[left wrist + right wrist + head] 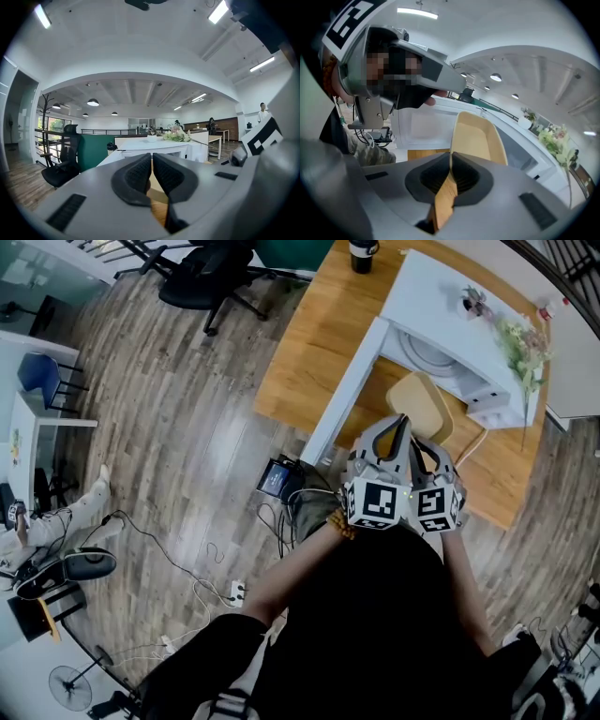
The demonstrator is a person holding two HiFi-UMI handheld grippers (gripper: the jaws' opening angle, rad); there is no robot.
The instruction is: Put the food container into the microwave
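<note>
2 sets: right tongs (451, 176) pinching food container (480, 138) rim; left tongs (152, 171) pressed together

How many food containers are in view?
1. The container is held in front of the open microwave, over the table, with its rim pinched in the right claw. Others may be hidden behind the person.
</note>
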